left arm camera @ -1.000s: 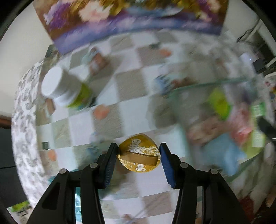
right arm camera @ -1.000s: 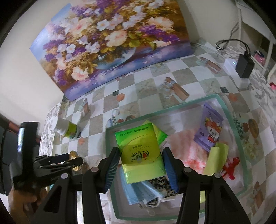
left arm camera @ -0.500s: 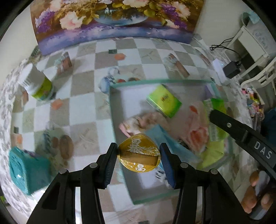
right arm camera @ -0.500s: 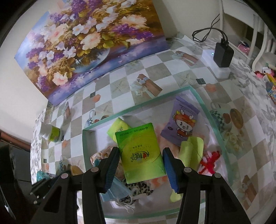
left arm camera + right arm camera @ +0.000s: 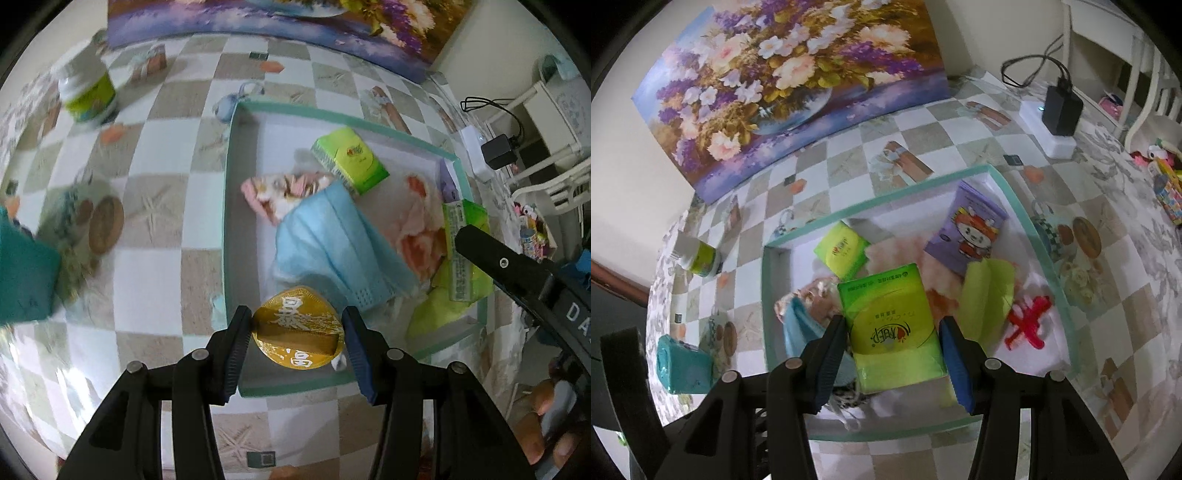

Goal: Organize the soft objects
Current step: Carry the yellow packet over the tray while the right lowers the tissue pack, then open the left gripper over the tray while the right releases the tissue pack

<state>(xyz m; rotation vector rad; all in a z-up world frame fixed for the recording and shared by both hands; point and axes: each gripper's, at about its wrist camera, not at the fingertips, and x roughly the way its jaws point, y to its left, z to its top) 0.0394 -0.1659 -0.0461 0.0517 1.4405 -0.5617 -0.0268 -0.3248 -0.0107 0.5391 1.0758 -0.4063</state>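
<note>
The left gripper [image 5: 298,334] pinches a round gold pouch [image 5: 298,328] with white writing. Both jaws press on its sides, about half open. The pouch hangs over the near corner of the green-edged tray [image 5: 229,177]. Just past the jaws, inside the tray, lies a blue face mask [image 5: 332,243]. Farther on sits a small green tissue pack [image 5: 349,158].

The right gripper [image 5: 892,341] squeezes a big green tissue pack [image 5: 890,328] between its jaws, also about half open. This pack is held over the tray's middle [image 5: 1049,258]. Beyond the jaws lies a purple cartoon packet [image 5: 971,229]. To the right of the jaws rests a red toy [image 5: 1030,325], with a teal box [image 5: 683,363] on the table to their left.
</note>
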